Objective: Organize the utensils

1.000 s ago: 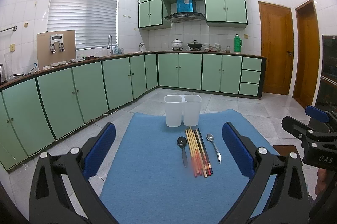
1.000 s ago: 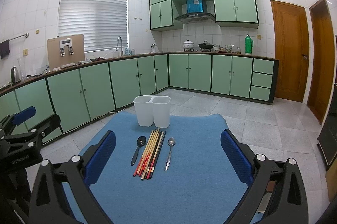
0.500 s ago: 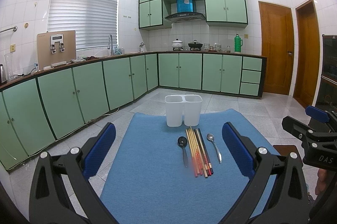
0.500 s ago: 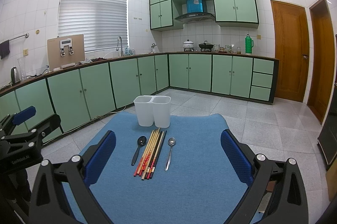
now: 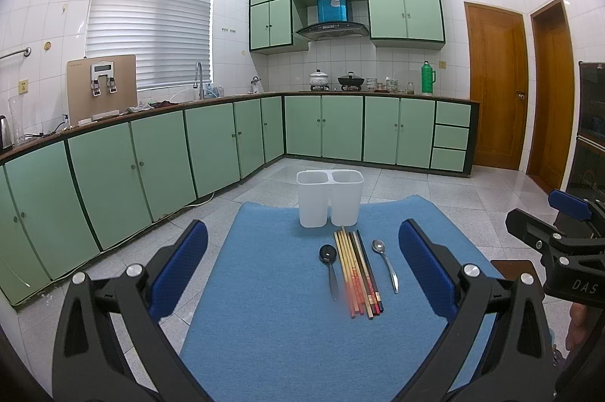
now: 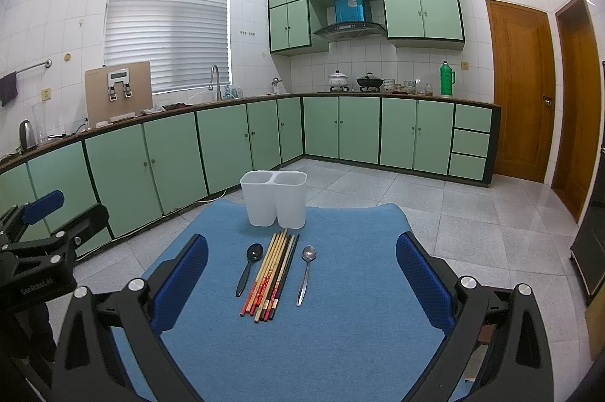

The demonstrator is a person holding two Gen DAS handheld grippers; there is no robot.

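1. On the blue-covered tabletop [image 5: 272,307], toward twelve o'clock from both cameras, stands a white two-compartment holder [image 5: 329,197]; both compartments look empty.
2. Just short of the holder lies a bundle of chopsticks [image 5: 357,273], side by side, their tips nearly touching its base and their red and dark ends pointing back toward six o'clock.
3. At nine o'clock of the bundle rests a black spoon [image 5: 329,264], bowl toward the holder; at three o'clock, a silver spoon [image 5: 385,264] lies the same way. Neither spoon touches the chopsticks.
4. The left hand-held gripper [image 5: 302,273] is spread wide, its blue pads [image 5: 181,266] well apart and holding nothing, hanging above the near part of the cloth.
5. The right hand-held gripper [image 6: 302,273] is likewise wide apart and empty, the utensils lying between its fingers in its own view.
6. Each gripper shows at the edge of the other's view: the right one at three o'clock, the left one at nine o'clock.
7. Behind, green cabinets [image 6: 177,160] run along the tiled walls, and wooden doors [image 6: 520,92] stand at two o'clock.
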